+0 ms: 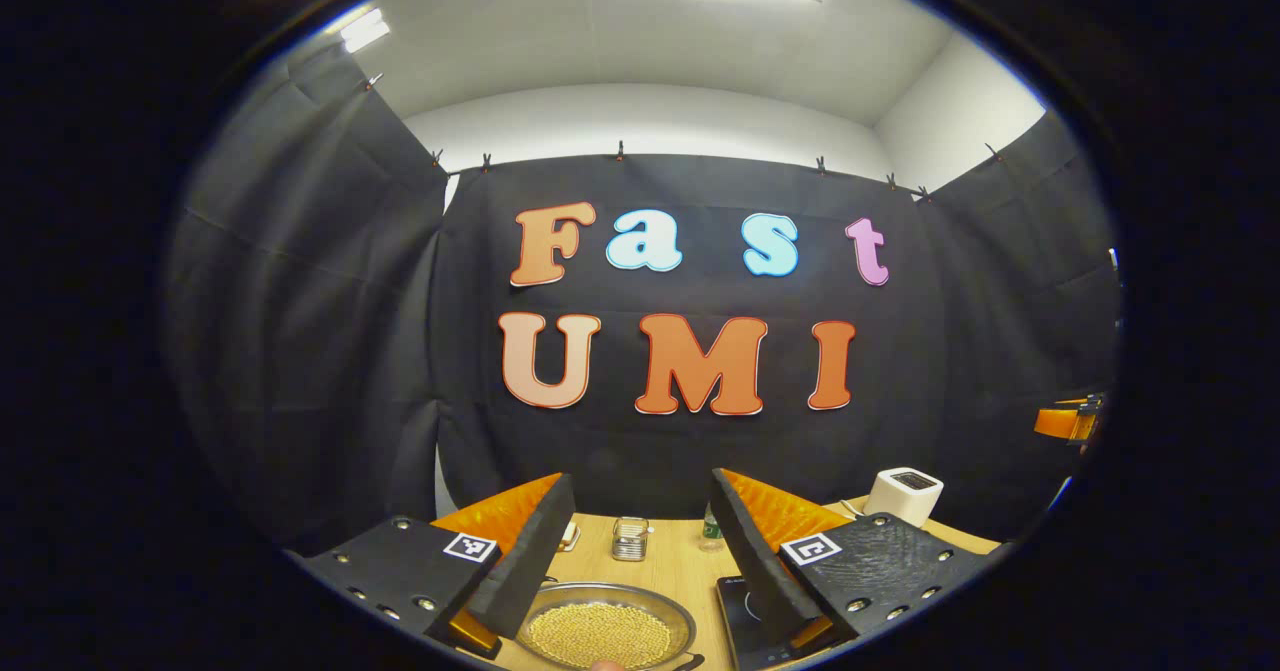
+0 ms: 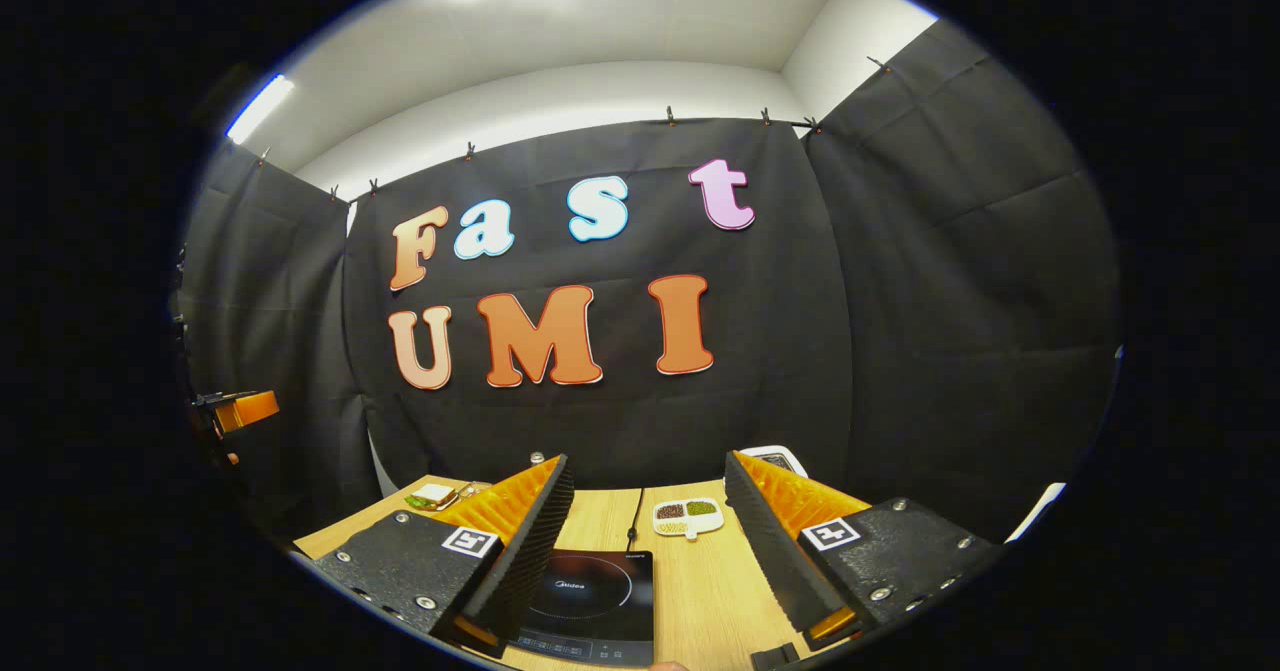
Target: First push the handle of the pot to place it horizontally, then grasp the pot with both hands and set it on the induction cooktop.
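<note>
Wooden tabletop (image 2: 700, 591) carries round metal grain-filled pot (image 1: 605, 631) below parted, empty left gripper (image 1: 640, 551); right gripper (image 2: 650, 541), likewise released, overlooks black induction cooktop (image 2: 590, 601). Handle push pending; descent required.

Shiny metal on the pot (image 1: 610, 631), its rim smooth and bright, with a grainy heap of small yellow beads inside. Pale matt wood grain across the table (image 2: 700, 591) under the pot, and glossy dark glass on the induction cooktop (image 2: 590, 596) beside it. Ridged, rough-looking faces on the left gripper (image 1: 640, 551) above the pot; smooth white plastic on the box (image 1: 903, 496) beyond the cooktop.
</note>
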Available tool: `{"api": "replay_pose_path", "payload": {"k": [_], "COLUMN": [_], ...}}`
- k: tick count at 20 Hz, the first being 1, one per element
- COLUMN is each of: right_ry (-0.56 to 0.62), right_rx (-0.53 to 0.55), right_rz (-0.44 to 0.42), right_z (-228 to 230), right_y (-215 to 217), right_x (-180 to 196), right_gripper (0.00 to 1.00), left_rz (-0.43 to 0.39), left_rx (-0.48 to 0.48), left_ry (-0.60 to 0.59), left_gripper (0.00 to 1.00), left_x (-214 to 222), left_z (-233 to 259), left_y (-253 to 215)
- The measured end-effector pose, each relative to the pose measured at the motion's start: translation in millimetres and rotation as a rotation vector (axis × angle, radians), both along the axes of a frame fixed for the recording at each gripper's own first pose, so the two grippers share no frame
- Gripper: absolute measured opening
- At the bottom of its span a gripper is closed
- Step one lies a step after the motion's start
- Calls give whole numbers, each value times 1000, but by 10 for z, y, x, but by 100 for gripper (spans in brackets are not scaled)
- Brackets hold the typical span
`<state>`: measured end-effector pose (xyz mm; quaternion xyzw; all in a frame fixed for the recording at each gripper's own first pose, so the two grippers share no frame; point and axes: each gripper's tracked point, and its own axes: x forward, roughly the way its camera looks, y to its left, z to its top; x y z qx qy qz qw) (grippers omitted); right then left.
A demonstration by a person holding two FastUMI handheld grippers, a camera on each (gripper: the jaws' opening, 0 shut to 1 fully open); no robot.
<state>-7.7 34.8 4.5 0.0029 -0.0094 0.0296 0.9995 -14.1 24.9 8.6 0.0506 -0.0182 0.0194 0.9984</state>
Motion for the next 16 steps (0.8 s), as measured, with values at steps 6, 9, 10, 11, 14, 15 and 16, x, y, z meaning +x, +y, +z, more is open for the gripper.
{"api": "replay_pose_path", "payload": {"k": [6, 9, 10, 11, 14, 15, 16], "right_ry": [4, 0, -4, -8, -9, -8, -7], "right_rx": [-12, -9, -11, -14, -21, -23, -25], "right_rz": [2, 2, -4, -8, -7, -3, -3], "right_z": [38, 50, 57, 53, 42, 32, 28], "right_y": [86, 162, 154, 158, 221, 246, 260], "right_x": [-23, -29, -16, -9, 20, 21, 26], "right_gripper": [95, 95, 95, 95, 95, 95, 95], "left_rz": [12, -4, -3, -4, -17, -20, -20], "left_rx": [-12, -6, -10, -12, -28, -36, -42], "left_ry": [3, 25, 30, 34, 48, 55, 61], "left_gripper": [88, 88, 87, 88, 87, 87, 88], "left_x": [-88, -101, -94, -92, -62, -56, -50], "left_z": [-31, -88, -114, -130, -198, -232, -251], "left_y": [128, 139, 162, 192, 209, 225, 249]}}
